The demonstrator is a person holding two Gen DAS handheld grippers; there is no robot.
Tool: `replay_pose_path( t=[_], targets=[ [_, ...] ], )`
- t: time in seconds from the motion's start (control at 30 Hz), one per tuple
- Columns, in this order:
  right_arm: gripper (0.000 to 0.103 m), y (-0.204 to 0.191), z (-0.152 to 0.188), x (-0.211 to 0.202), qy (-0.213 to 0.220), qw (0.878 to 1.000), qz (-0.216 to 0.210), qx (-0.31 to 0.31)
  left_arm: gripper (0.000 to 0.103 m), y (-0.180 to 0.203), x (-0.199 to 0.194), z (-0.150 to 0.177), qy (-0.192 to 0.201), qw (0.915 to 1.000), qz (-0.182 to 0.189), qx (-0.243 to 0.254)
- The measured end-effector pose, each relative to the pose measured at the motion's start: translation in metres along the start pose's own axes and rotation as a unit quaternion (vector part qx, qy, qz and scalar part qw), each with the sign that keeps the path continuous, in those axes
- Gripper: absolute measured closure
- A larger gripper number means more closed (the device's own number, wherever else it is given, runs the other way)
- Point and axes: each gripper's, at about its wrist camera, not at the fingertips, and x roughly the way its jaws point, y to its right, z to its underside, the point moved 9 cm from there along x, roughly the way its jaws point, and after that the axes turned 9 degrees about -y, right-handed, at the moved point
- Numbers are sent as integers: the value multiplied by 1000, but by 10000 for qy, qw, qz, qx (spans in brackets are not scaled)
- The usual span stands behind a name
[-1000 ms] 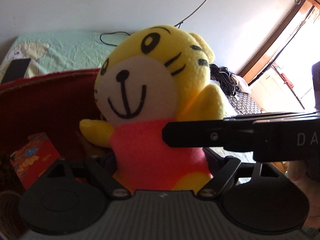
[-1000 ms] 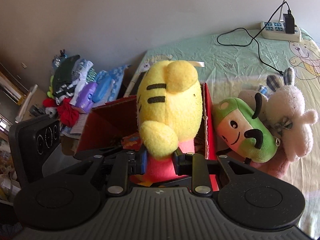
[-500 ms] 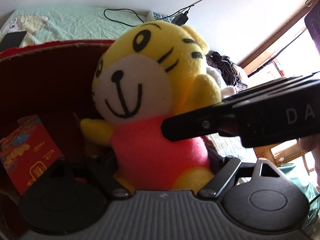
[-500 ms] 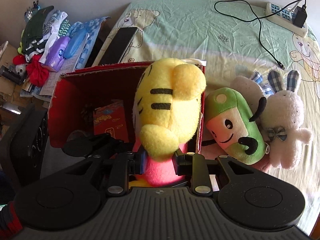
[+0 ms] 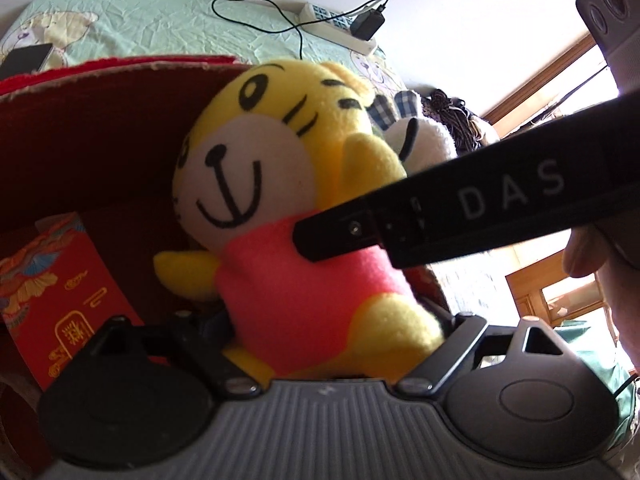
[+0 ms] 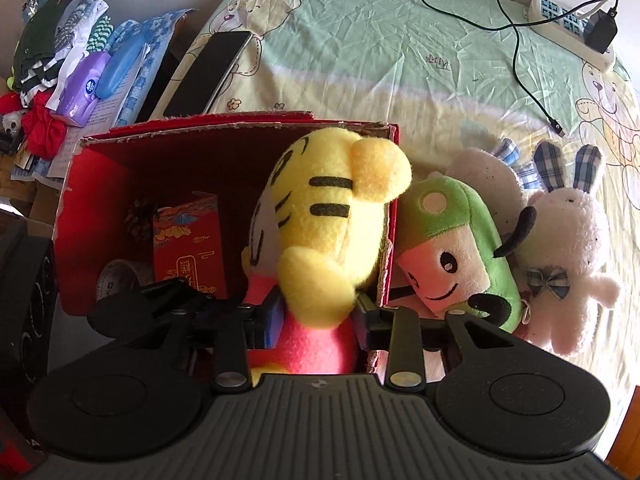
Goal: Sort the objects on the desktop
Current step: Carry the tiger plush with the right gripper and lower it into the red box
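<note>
Yellow plush fills both views: a tiger toy (image 6: pixel 332 216) in a pink shirt hangs partly inside the red cardboard box (image 6: pixel 100 184), against its right wall. The right tongs (image 6: pixel 318 318) are clamped on the toy's pink body, one finger pressing each side, seen from behind the toy's head. In the left wrist view the tiger toy (image 5: pixel 280 208) faces the camera, and the right tongs (image 5: pixel 332 236) reach in from the right, one black finger lying across its chest. The left tongs (image 5: pixel 332 344) sit at the toy's lower body, with the pink torso and yellow legs between their arms; their fingertips are hidden behind the plush, so I cannot tell whether they grip it or merely flank it.

Inside the box stand a red printed packet (image 6: pixel 188 248), a pine cone (image 6: pixel 138 220) beside it and a round tin (image 6: pixel 116 280) in the near corner. Just outside the box's right wall lie a green plush (image 6: pixel 452 248) and a white rabbit plush (image 6: pixel 568 248) with checked ears, touching one another on a pale green bed sheet (image 6: pixel 360 48) printed with bears. A dark phone (image 6: pixel 216 68) lies on the sheet behind the box, and a white power strip (image 6: pixel 568 28) with a black cable (image 6: pixel 516 40) sits at the far right. Folded clothes and tissue packs (image 6: pixel 76 92) are heaped at the left.
</note>
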Motion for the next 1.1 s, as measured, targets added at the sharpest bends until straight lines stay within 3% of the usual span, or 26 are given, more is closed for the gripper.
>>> replay_pose_path(
  t=[0.27, 0.47, 0.8, 1.1],
  targets=[
    [60, -1, 4, -7, 311, 9995, -19, -76, 8, 7, -17, 7, 121, 9999, 47, 105],
    [60, 2, 5, -10, 428, 9988, -222, 103, 7, 11, -31, 9, 294, 9990, -166, 308],
    [59, 5, 13, -28, 684, 9967, -358, 253, 7, 19, -41, 3, 372, 9932, -935, 592],
    [59, 15, 26, -54, 1192, 9889, -683, 573, 4, 34, -60, -1, 561, 9850, -1389, 855]
  ],
)
